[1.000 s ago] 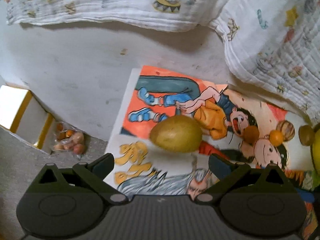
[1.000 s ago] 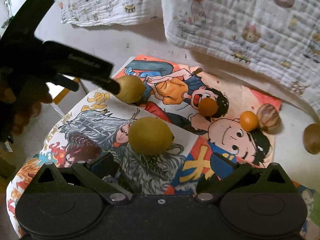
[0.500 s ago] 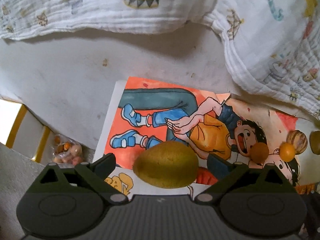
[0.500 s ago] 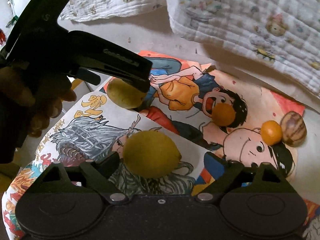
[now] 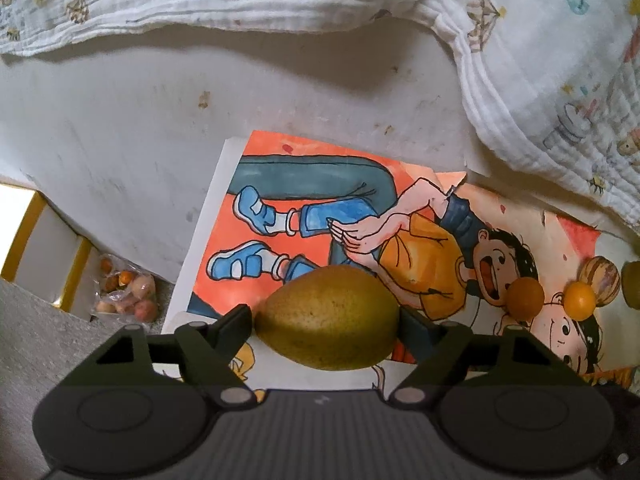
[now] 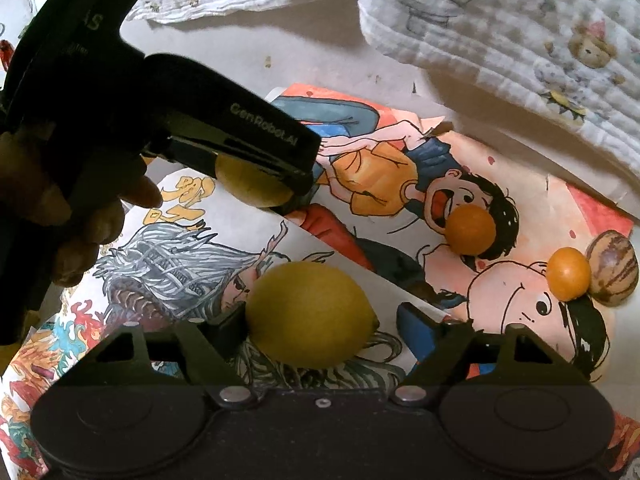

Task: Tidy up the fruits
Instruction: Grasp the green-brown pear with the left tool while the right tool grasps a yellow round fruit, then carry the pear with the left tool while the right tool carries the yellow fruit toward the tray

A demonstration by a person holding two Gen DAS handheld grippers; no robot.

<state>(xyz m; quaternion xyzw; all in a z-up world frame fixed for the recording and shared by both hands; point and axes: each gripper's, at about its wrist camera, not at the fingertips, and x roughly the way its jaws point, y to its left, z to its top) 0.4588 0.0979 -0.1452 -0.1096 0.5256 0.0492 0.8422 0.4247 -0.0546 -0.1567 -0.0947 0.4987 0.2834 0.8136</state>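
A pear (image 5: pixel 327 318) lies on a cartoon poster (image 5: pixel 304 200) between the fingers of the left gripper (image 5: pixel 326 320), whose jaws have just been closing and now touch both its ends. A lemon (image 6: pixel 310 314) sits in the right gripper (image 6: pixel 320 318), whose jaws have also been closing; the left finger touches it, the right stands just apart. Beyond both, the posters cover a scuffed white surface (image 5: pixel 120 120), with printed cloths (image 5: pixel 560 80) farther off. Two small oranges (image 6: pixel 472 230) lie ahead to the right.
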